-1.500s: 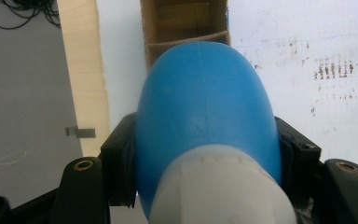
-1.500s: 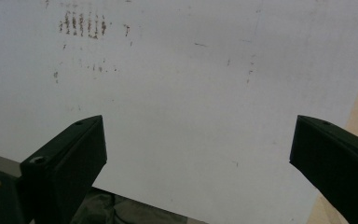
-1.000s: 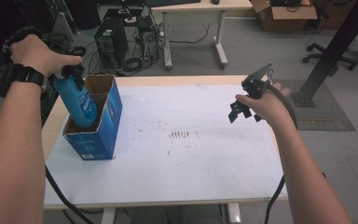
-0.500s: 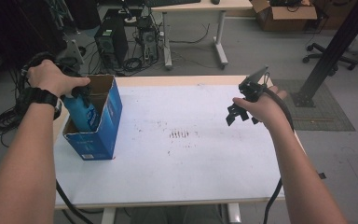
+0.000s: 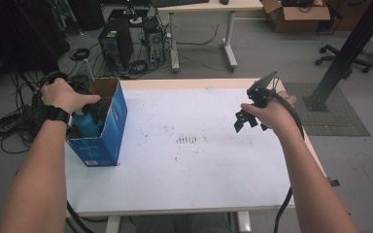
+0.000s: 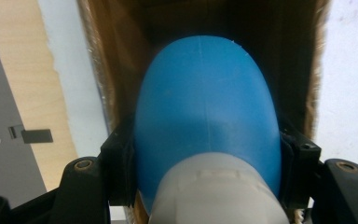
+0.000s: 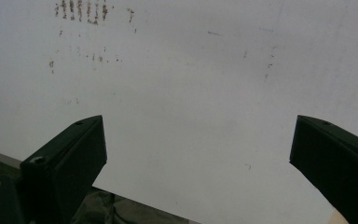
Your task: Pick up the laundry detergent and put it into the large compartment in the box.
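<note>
A blue bottle (image 6: 207, 107) with a white cap end (image 6: 216, 189) sits between the jaws of my left gripper (image 6: 207, 154), which is shut on it. The bottle (image 5: 88, 125) reaches down into an open blue cardboard box (image 5: 104, 141) standing at the table's left edge; the box's brown inner walls (image 6: 116, 70) surround it. My left hand covers the gripper in the high view. My right gripper (image 5: 245, 120) hangs above the right part of the white table (image 5: 189, 170). Its jaws stand wide apart with nothing between them (image 7: 198, 154).
Small dark marks (image 5: 187, 140) dot the table's middle. Behind the table are computer towers (image 5: 109, 41), cables, another desk (image 5: 201, 5) and a cardboard box (image 5: 296, 12). A black post (image 5: 342, 53) stands at the right. Light wood rims the table (image 6: 23, 84).
My left hand has gone down with the blue bottle, which now sits deeper in the blue box. The right hand has stayed about where it was.
</note>
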